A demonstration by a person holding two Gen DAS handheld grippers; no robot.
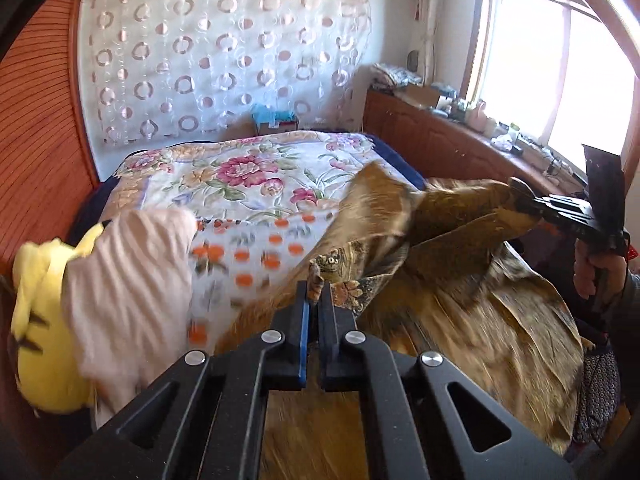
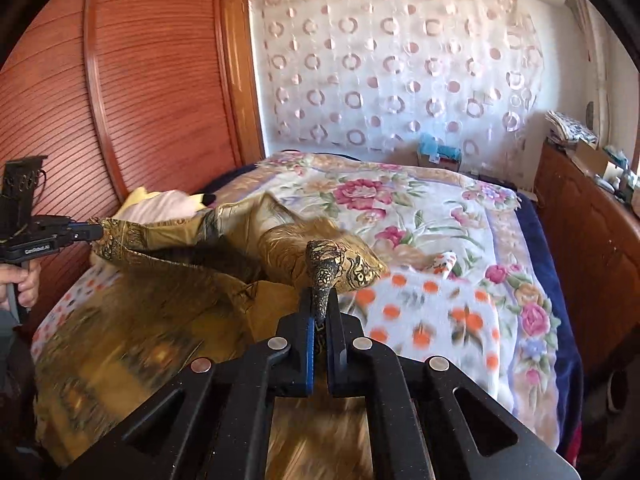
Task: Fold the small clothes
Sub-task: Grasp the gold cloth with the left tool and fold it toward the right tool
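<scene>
Two grippers, one garment, and it's all happening over the big bed with the floral quilt (image 2: pixel 420 216), which has a white cloth with orange dots (image 2: pixel 432 312) spread on its near half. Largest thing in play is the shiny gold-brown patterned satin garment (image 2: pixel 168 320), bunched across the near-left of the bed in the right wrist view, with most of its body blurred.

Far-left of it sits a pale pink ribbed garment (image 1: pixel 132 280) next to a yellow plush toy (image 1: pixel 44 320), well clear of the work.

Now the key bit: the fabric is strung between the two tools. The left gripper (image 1: pixel 317 300) has its jaws clamped together on a small dark-patterned edge right in front of it, and the right gripper (image 2: pixel 320 316) is likewise pinched tight on a rolled-up corner. So the held edge's long axis runs left to right between them, and the rest hangs down toward the near side.

My guess is the next move is a carry away toward the far side to lay it flat or double it over, both hands equally committed.
</scene>
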